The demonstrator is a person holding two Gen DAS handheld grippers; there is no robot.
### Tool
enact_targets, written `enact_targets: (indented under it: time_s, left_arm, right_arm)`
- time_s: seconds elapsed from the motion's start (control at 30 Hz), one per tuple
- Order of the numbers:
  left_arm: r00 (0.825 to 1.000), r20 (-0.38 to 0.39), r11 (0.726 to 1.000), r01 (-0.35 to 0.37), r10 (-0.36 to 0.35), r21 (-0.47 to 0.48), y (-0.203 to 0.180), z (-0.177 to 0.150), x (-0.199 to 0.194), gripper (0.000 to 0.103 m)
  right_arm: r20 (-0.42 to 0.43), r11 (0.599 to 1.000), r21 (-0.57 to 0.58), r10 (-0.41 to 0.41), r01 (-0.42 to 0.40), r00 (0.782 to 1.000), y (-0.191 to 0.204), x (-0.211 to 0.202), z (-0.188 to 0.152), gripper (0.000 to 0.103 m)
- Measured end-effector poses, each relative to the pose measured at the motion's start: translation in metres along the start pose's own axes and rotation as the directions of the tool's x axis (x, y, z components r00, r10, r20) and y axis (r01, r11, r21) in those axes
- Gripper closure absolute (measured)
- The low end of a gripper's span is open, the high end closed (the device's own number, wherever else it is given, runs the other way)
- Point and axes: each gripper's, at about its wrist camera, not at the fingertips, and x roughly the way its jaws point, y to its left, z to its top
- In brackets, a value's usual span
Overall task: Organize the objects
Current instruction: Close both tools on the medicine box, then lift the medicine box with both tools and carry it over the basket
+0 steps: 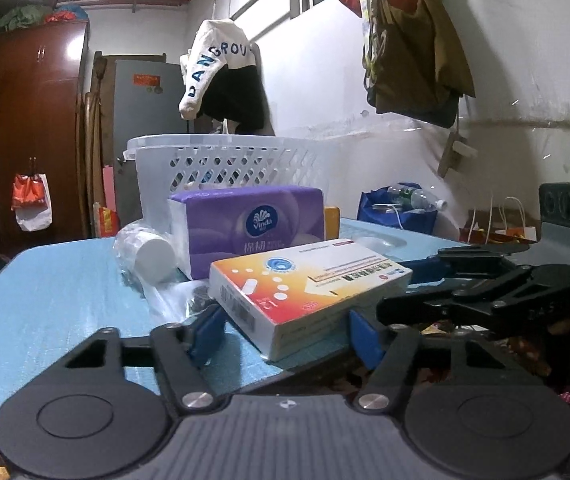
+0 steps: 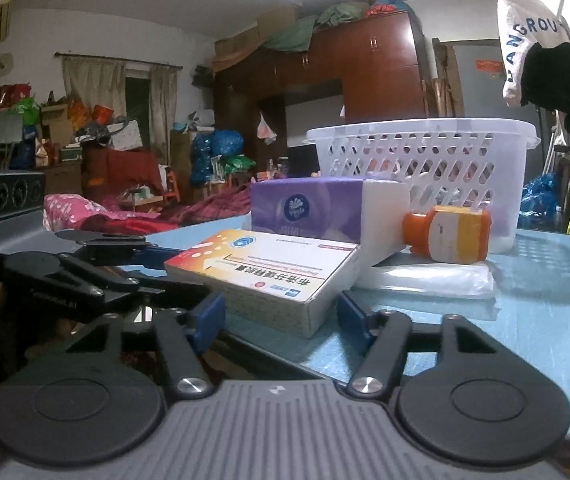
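the flat orange-and-white cardboard medicine box (image 1: 305,286) is lying at the blue table's (image 1: 45,300) near edge, before the white lattice plastic basket (image 1: 221,168). both left gripper (image 1: 283,330) and right gripper (image 2: 279,316) are standing wide, straddling its corners without gripping; closing squarely across the narrow sides is probably wisest.

Surface (image 1: 45,292): light-blue laminate, smooth w/ faint grain, semi-gloss. Box (image 1: 305,292): printed cardboard, slight sheen. Tissue pack (image 1: 253,228): glossy purple plastic film. Basket (image 2: 425,152): translucent white plastic, lattice walls, smooth. Bottle (image 2: 449,234): orange plastic, paper label. Clear bag (image 2: 425,278): thin crinkly plastic. Left claw (image 1: 281,334): matt black plastic arms, blue pads, shiny metal pivot screws. Wardrobe (image 2: 377,68): glossy reddish wood.
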Motion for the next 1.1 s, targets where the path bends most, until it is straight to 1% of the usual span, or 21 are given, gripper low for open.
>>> enact_targets:
  time_s: [0.1,0.17,0.33,0.57,0.77,0.93,1.1]
  left_arm:
    - [1.000,0.002,1.000,-0.002,0.002,0.006,-0.002,0.000,0.000,0.038]
    - [1.000,0.005,1.000,-0.007,0.007,0.011,-0.004,0.000,0.000,0.038]
    - [1.000,0.009,1.000,-0.017,0.017,0.018,-0.005,0.000,-0.002,0.041]
    - [0.999,0.010,0.999,-0.036,0.036,0.026,-0.007,0.002,-0.004,0.047]
    - [0.999,0.030,0.998,-0.040,0.039,0.039,-0.012,0.006,-0.010,0.051]
    - [0.998,0.049,0.998,-0.043,0.040,0.052,-0.018,0.010,-0.015,0.051]
    - [0.996,0.075,0.997,-0.046,0.041,0.063,-0.023,0.018,-0.020,0.051]
  right_arm:
    - [0.001,1.000,-0.003,-0.003,0.003,1.000,-0.001,-0.001,0.001,0.044]
    - [-0.001,1.000,-0.005,-0.008,0.008,1.000,-0.002,-0.001,0.001,0.049]
    - [0.000,1.000,-0.017,-0.013,0.013,1.000,-0.002,-0.002,0.003,0.051]
    - [0.007,0.999,-0.030,-0.022,0.022,1.000,-0.007,-0.005,0.007,0.059]
    - [0.023,0.998,-0.052,-0.029,0.030,0.999,-0.001,-0.011,0.010,0.060]
    - [0.036,0.993,-0.102,-0.055,0.059,0.998,0.008,-0.016,0.017,0.060]
    - [0.055,0.992,-0.108,-0.059,0.065,0.997,0.006,-0.019,0.027,0.061]
